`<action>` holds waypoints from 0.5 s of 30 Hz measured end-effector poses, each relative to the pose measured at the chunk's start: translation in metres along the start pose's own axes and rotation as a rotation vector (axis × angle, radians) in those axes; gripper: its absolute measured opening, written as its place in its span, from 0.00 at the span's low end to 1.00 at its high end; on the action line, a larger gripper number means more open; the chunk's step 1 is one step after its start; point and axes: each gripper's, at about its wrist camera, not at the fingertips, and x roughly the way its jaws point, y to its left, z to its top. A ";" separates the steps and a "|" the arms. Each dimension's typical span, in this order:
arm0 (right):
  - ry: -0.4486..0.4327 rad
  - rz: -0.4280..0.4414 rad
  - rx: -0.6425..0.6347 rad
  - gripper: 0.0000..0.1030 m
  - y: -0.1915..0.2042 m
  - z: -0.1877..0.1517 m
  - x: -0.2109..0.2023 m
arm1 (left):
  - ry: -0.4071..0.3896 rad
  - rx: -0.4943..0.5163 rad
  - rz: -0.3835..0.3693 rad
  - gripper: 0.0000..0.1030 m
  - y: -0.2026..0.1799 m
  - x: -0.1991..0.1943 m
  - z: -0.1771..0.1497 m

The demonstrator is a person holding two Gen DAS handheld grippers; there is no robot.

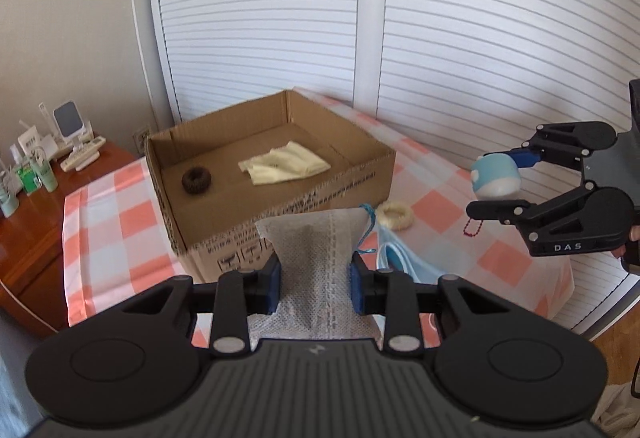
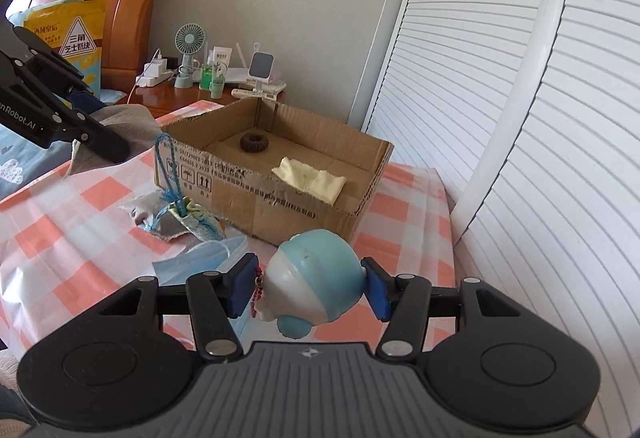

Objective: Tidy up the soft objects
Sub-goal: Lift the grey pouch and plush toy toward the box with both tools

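My left gripper (image 1: pixel 316 280) is shut on a grey-white mesh cloth (image 1: pixel 320 250) and holds it just in front of an open cardboard box (image 1: pixel 320 194). The box holds a dark scrunchie (image 1: pixel 196 179) and a folded pale yellow cloth (image 1: pixel 284 168). My right gripper (image 2: pixel 310 288) is shut on a blue-and-white squishy toy head (image 2: pixel 316 278) with a red bead chain, held above the table to the right of the box (image 2: pixel 280 198). In the left wrist view the right gripper (image 1: pixel 504 182) holds the toy (image 1: pixel 494 174) at the far right.
On the pink-checked tablecloth (image 2: pixel 80 206) lie a blue face mask (image 2: pixel 200 262), a small drawstring pouch (image 2: pixel 196 218) with a blue cord, and a cream scrunchie (image 1: pixel 396 216). A wooden nightstand (image 2: pixel 168 96) with a fan and bottles stands behind. White louvred doors (image 2: pixel 520 118) are close on the right.
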 end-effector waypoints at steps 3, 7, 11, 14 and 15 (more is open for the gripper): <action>-0.005 -0.005 0.000 0.59 -0.001 0.002 0.001 | 0.013 0.036 -0.002 0.30 -0.003 0.000 0.002; -0.003 0.004 0.001 0.59 0.000 0.001 0.003 | 0.114 0.070 0.015 0.30 -0.005 0.014 -0.016; 0.002 0.014 -0.003 0.59 0.002 0.000 0.004 | 0.240 0.074 0.063 0.30 0.001 0.029 -0.046; 0.004 0.013 -0.004 0.59 0.003 0.001 0.004 | 0.287 0.070 0.101 0.30 0.009 0.031 -0.057; 0.004 0.016 -0.005 0.59 0.003 0.001 0.004 | 0.298 0.078 0.116 0.30 0.010 0.030 -0.060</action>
